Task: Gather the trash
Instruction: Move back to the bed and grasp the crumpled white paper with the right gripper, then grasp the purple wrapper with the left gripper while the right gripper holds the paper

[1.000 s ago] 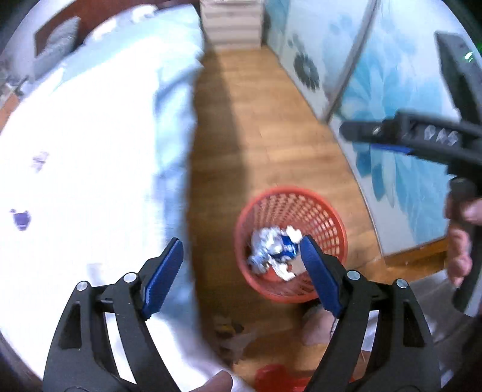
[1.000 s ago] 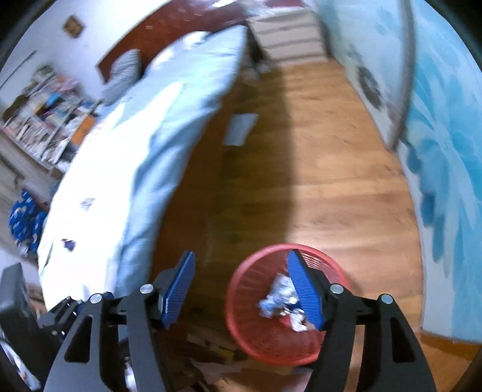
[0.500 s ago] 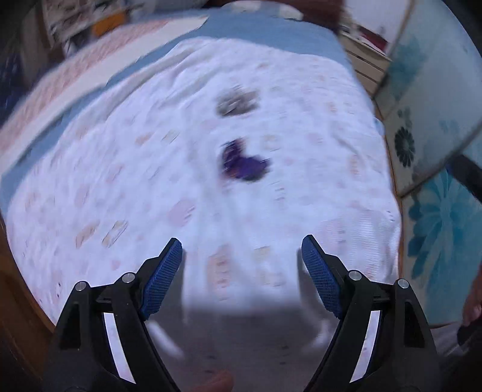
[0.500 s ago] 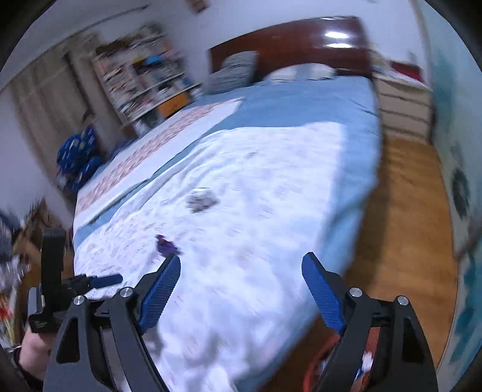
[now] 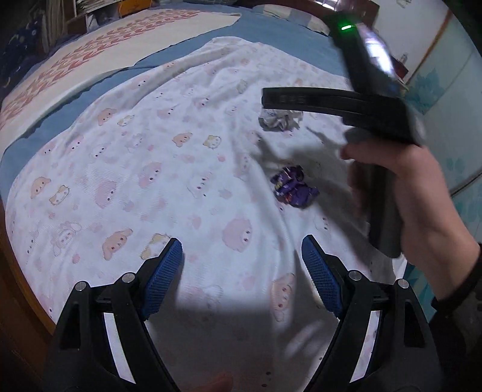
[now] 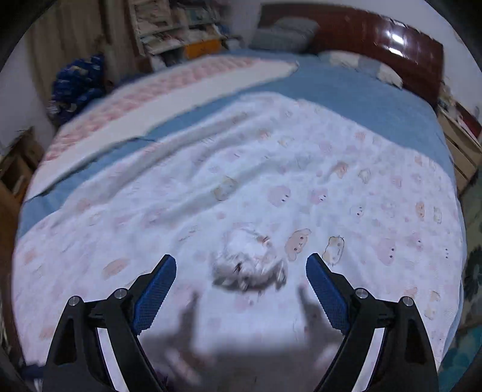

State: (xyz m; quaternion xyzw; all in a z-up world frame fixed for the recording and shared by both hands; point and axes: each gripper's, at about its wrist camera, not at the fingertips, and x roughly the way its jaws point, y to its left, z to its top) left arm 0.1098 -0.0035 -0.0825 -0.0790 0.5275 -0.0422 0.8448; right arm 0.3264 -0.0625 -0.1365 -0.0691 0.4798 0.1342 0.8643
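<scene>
Home bedroom. Wide bed point(image 6: 346, 99) with blue sheet, white cartoon-print blanket point(image 6: 271, 181) across it, pillows point(image 6: 283, 33) against dark wooden headboard point(image 6: 376, 33). Crammed bookshelves point(image 6: 180, 27) beyond the far edge; flower-patterned wardrobe door point(image 5: 446, 90) at right.

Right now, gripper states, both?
Left gripper: open, empty.
Right gripper: open, jaws just opening, crumpled white wrapper between them, not gripped.

Your right hand point(image 5: 412, 193) and its tool smear with motion blur in left wrist view; tool's black bar covers top of grey crumpled wrapper point(image 5: 280, 122). Purple wrapper point(image 5: 293, 188), just nearer than grey one: print unreadable. Right wrist view blurred throughout; bookshelf point(image 6: 177, 27) contents past bed indistinct.
</scene>
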